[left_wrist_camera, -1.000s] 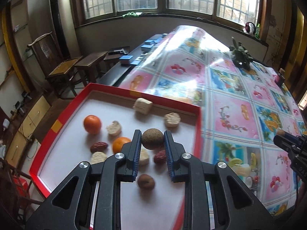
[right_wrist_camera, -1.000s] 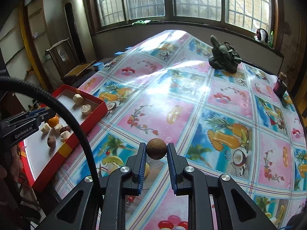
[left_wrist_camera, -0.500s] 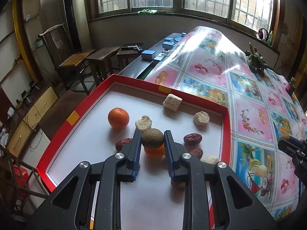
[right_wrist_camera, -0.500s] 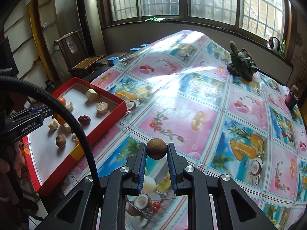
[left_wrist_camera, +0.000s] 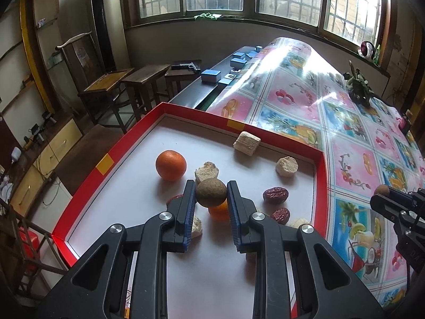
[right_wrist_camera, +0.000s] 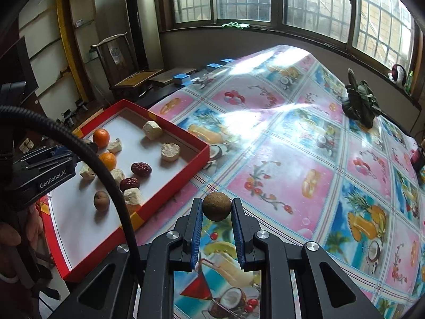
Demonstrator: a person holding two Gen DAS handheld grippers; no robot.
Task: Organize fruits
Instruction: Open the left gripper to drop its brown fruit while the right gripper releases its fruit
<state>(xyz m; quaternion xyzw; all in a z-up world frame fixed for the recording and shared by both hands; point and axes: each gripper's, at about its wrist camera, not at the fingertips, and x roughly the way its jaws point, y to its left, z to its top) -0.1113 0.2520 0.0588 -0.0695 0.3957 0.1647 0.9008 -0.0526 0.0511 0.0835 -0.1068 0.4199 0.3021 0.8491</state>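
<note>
Basically both tools were clamped: left gripper [left_wrist_camera: 211,195] pinched a brown ball fruit [left_wrist_camera: 211,192] mid-frame over the red tray [left_wrist_camera: 106,160]; right gripper [right_wrist_camera: 216,207] held its twin [right_wrist_camera: 216,206] lower centre over the tablecloth [right_wrist_camera: 292,159]. Likely light, hard-shelled (rolls easily), best gripped across the widest middle.

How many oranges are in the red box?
2. One orange sits near the tray's far left side; the other orange lies just nearer, partly behind the left gripper. More could be hidden.
</note>
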